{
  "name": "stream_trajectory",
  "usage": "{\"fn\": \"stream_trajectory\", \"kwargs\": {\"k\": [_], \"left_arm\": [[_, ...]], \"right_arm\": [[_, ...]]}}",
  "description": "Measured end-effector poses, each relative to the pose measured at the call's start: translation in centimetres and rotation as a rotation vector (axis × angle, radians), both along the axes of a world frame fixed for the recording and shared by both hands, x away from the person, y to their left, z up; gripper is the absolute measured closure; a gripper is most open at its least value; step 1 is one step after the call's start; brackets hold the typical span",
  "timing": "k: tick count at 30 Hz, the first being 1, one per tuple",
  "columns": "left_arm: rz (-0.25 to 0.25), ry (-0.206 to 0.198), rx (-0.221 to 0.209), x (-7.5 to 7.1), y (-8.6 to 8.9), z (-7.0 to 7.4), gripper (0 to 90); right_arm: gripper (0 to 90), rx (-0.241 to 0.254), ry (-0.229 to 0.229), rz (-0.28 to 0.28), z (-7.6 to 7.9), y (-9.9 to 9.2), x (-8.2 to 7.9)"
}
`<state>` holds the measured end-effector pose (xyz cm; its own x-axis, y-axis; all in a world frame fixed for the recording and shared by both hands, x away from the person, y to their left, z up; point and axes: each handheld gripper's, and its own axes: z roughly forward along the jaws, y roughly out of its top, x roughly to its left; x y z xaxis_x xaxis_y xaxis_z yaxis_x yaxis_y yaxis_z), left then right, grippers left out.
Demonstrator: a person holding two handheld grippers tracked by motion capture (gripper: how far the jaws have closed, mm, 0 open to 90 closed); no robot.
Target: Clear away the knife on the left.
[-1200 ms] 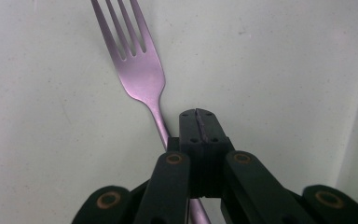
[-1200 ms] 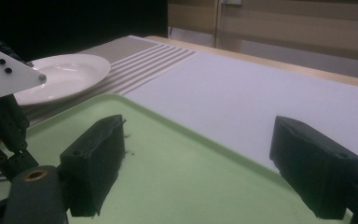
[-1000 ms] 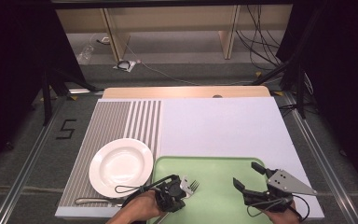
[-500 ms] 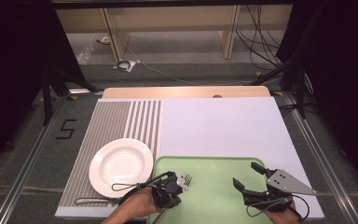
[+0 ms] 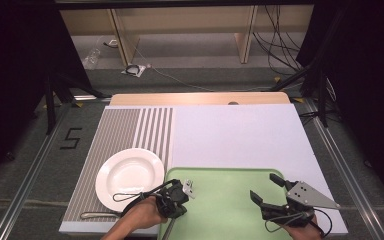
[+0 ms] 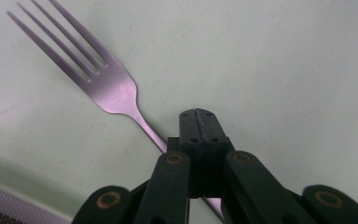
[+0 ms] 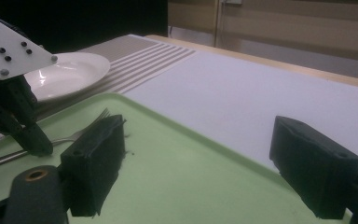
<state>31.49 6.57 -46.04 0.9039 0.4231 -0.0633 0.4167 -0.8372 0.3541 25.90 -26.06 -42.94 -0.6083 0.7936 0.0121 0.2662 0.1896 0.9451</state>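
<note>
Left gripper view: left gripper (image 6: 199, 122) is clenched on the fork (image 6: 103, 78) handle, over the tray's (image 5: 230, 215) near-left, likely to lift it; right gripper (image 5: 269, 188) waits, jaws spread.

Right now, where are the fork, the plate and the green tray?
fork (image 6: 116, 88), left gripper view, on its neck below the tines.
plate (image 5: 130, 176), high view, on its white middle.
green tray (image 5: 230, 205), high view, on its bare floor.

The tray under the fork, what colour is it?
Light green; the tray shows best in the high view.
</note>
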Motion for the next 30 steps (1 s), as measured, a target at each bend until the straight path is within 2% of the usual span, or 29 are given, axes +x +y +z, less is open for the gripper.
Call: {"fn": "stream_trajectory", "kwargs": {"k": [14, 30], "left_arm": [[0.026, 0.002, 0.027, 0.6, 1.1, 0.1, 89.4], [0.039, 0.013, 0.033, 0.9, 2.0, 0.1, 89.4]], "right_arm": [[18.9, 0.001, -0.001, -0.001, 0.0, 0.0, -0.1], [18.9, -0.01, -0.004, 0.002, 0.1, 0.0, -0.1]]}}
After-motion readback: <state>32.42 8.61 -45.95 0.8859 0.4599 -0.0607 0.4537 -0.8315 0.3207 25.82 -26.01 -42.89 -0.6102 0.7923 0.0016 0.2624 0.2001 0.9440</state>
